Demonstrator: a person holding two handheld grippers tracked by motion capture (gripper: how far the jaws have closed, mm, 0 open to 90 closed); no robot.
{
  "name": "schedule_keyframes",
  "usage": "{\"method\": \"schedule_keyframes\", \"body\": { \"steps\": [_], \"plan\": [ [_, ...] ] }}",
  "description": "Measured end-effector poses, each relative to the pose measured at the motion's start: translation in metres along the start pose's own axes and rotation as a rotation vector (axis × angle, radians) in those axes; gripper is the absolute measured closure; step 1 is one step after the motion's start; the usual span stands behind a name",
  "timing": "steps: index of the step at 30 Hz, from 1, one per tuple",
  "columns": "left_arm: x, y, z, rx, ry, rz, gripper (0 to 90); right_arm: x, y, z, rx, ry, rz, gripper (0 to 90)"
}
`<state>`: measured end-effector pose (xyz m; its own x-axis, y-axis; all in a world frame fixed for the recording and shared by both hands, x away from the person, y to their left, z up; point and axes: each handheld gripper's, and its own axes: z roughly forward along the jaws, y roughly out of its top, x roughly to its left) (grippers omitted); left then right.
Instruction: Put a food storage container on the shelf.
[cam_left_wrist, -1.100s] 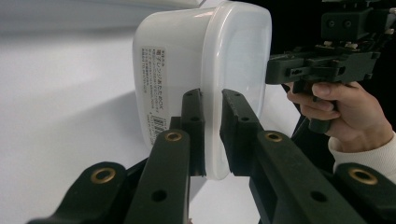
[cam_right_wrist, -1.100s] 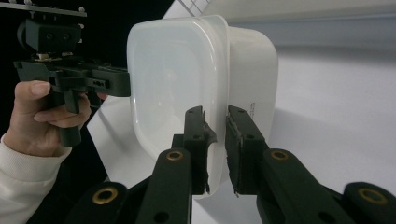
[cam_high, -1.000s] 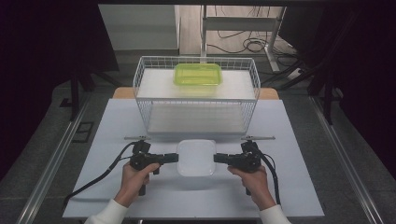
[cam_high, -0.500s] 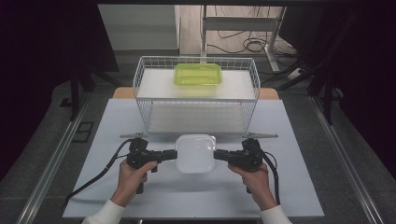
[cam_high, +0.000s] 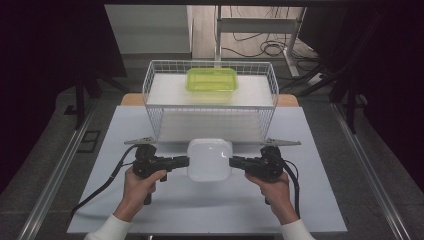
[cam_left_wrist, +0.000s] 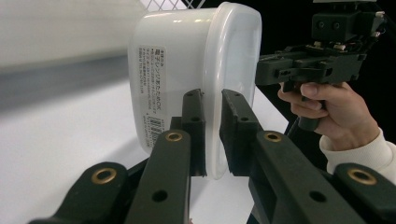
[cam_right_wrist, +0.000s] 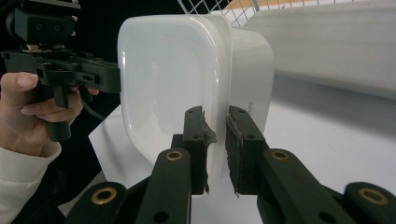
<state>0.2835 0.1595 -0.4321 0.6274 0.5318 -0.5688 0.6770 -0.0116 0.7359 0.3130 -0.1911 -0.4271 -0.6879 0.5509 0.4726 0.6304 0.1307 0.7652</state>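
Two grippers hold one white lidded container: left gripper and right gripper each clamped on its lid rim at opposite sides. It hangs above the table, before the wire basket. Pickup done; placement, likely in the basket, remains.

You're looking down and forward from above the table's near edge; both gripper cameras are peering close along their jaws, sharing the white container from opposite sides.

Container between both grippers, before the basket.
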Motion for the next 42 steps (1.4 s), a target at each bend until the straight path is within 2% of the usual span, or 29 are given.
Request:
{"method": "schedule_keyframes", "body": {
  "steps": [5,11,19,21,22,27,28,37,38,42],
  "plan": [
    [-0.002,0.009,-0.001,-0.015,-0.010,0.003,80.3,0.003,0.008,-0.006,-0.023,0.003,-0.015,78.3],
    [-0.014,0.029,-0.005,-0.033,-0.009,0.048,80.3,0.009,0.023,-0.016,-0.052,0.001,-0.035,78.3],
    [-0.026,0.055,-0.014,-0.063,-0.012,0.085,80.3,0.022,0.051,-0.029,-0.089,-0.002,-0.082,78.4],
    [-0.027,0.058,-0.015,-0.068,-0.013,0.088,80.2,0.024,0.056,-0.031,-0.095,-0.005,-0.091,78.4],
    [-0.030,0.066,-0.018,-0.076,-0.014,0.096,80.2,0.026,0.063,-0.033,-0.103,0.001,-0.097,78.4],
    [-0.034,0.078,-0.022,-0.087,-0.018,0.106,80.2,0.030,0.077,-0.037,-0.114,0.001,-0.116,78.5],
    [-0.036,0.084,-0.024,-0.094,-0.022,0.111,80.3,0.031,0.086,-0.039,-0.114,0.005,-0.125,78.5],
    [-0.043,0.113,-0.032,-0.117,-0.020,0.143,80.3,0.039,0.118,-0.046,-0.136,0.002,-0.162,78.4],
    [-0.045,0.121,-0.034,-0.122,-0.017,0.153,80.3,0.040,0.122,-0.047,-0.140,-0.001,-0.167,78.5],
    [-0.048,0.136,-0.037,-0.135,-0.022,0.171,80.3,0.042,0.137,-0.050,-0.151,-0.001,-0.176,78.5]
  ]
}}
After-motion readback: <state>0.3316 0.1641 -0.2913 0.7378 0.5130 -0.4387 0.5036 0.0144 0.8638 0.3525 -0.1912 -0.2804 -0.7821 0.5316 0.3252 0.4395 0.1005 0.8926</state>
